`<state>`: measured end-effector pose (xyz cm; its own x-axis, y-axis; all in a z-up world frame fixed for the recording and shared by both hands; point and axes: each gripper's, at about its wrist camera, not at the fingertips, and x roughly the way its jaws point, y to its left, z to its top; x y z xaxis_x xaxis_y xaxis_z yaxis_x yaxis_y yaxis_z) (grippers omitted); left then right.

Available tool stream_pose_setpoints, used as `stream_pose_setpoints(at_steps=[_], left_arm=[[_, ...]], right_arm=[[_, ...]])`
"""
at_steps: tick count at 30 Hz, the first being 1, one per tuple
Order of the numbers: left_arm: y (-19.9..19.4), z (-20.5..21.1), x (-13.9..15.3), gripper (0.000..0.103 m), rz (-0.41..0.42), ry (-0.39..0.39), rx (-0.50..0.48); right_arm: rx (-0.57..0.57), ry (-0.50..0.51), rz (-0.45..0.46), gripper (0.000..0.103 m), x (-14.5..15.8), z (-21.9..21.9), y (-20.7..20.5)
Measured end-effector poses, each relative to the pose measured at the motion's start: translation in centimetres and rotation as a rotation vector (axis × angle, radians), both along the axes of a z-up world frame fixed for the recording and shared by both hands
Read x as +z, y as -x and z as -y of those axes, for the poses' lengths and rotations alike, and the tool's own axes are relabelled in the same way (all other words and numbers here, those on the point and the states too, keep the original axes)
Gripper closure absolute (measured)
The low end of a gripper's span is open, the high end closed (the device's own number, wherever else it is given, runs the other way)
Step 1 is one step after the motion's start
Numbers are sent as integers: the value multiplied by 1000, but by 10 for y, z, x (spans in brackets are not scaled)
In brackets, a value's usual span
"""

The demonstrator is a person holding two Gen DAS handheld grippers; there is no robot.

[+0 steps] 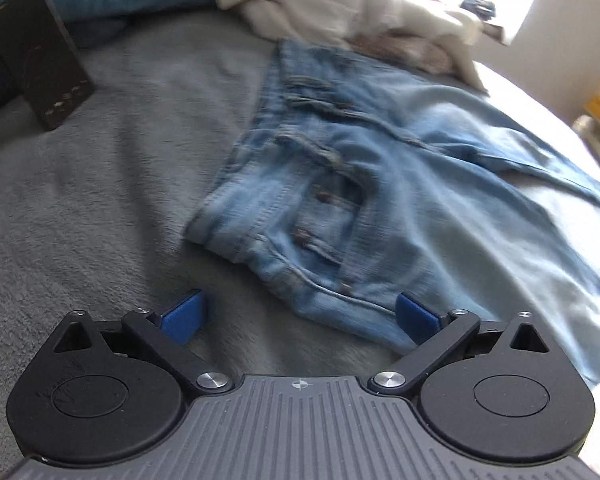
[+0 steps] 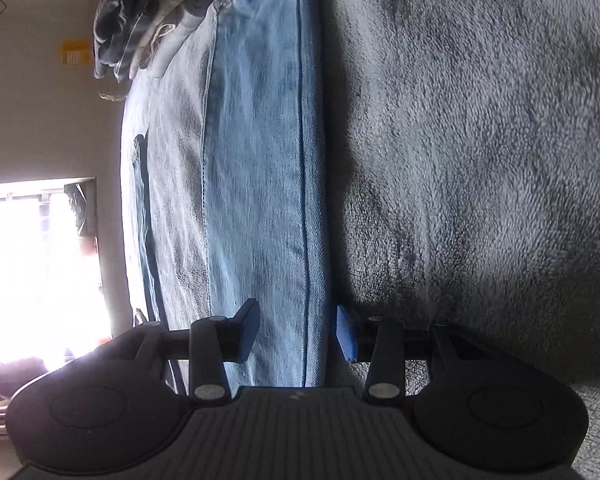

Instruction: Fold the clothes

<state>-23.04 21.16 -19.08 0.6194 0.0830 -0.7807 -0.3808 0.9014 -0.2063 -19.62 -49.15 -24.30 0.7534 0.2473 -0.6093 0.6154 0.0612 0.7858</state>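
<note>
Light blue jeans lie spread on a grey fleece blanket, waistband and button fly toward me. My left gripper hovers just above the near waistband corner, jaws open wide, and that corner lies between the blue pads, nearer the right one. In the right wrist view, which is rolled sideways, a long jeans leg runs away along the blanket. My right gripper is partly open astride the leg's seamed edge, and I see no pad pressing on the denim.
A heap of pale clothes lies beyond the jeans, also seen as a crumpled pile. A dark flat box stands at the left on the blanket. A bright window and a wall lie past the bed's edge.
</note>
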Motion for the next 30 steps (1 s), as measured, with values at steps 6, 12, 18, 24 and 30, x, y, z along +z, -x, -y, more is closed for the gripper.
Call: stream_pose_setpoints(at_steps=[6,12,18,24,30], left_arm=[[-4,-10,-7,8,67,37,87],[0,-21,-5,45,106,38,160],[2,-32,-2,73,128,41,168],[0,-36,-4,71,113,110,164],[-2,-33,-11,41,79,231,53]], right_arm=[[-79,-18,32,61,-9,5,-1],[-4,62,71,82,-2,-7,-16],[2,125,90,100,0,-7,-22],[22,141,97,98,11,-7,-28],[-75,-9,88,65,-8,-2,1]])
